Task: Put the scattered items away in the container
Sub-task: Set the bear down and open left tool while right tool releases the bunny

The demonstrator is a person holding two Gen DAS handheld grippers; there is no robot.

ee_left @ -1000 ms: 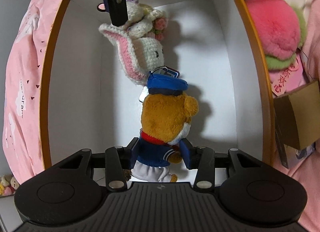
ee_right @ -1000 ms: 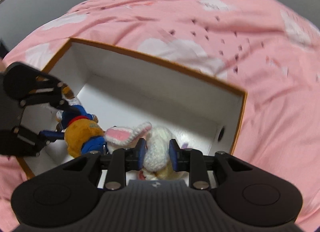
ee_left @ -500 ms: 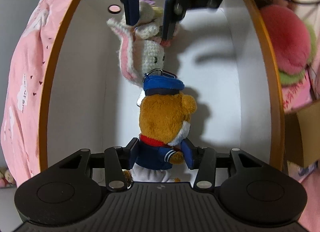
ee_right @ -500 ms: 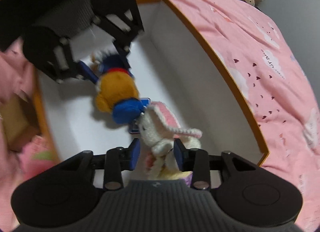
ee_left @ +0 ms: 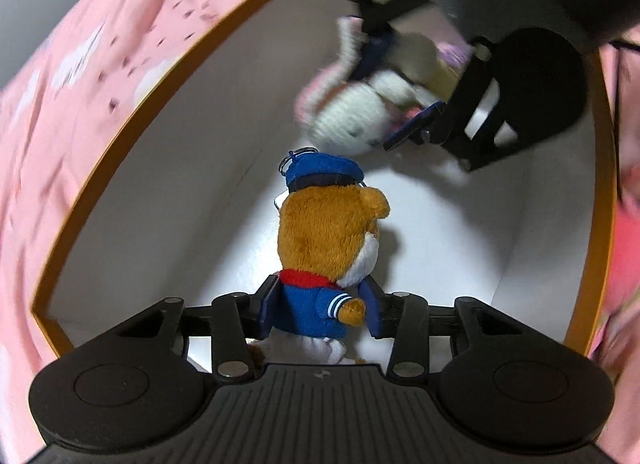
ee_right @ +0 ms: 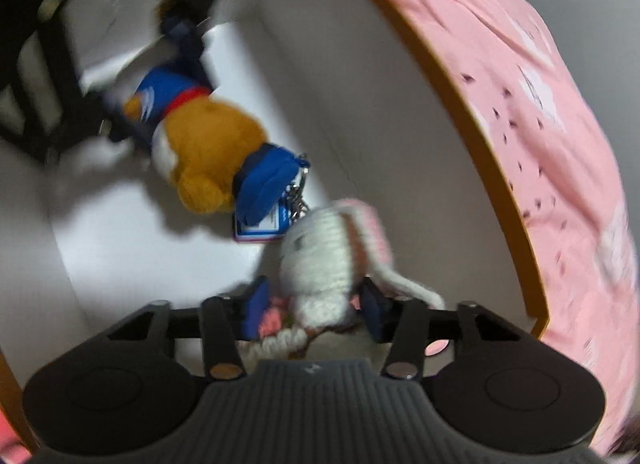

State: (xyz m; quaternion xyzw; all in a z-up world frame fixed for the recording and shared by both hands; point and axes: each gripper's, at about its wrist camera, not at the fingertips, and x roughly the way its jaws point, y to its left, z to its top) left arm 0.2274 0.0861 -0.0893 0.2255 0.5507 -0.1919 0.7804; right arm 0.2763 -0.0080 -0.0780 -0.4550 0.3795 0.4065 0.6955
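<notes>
Left gripper closing on bear – right gripper around rabbit

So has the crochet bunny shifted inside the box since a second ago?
Yes. In the left wrist view the crochet bunny has swung from the box's back-left wall toward its right side.

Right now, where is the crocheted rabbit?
The crocheted rabbit is inside the white box, between the right tongs, with its head beside the bear's blue cap.
</notes>
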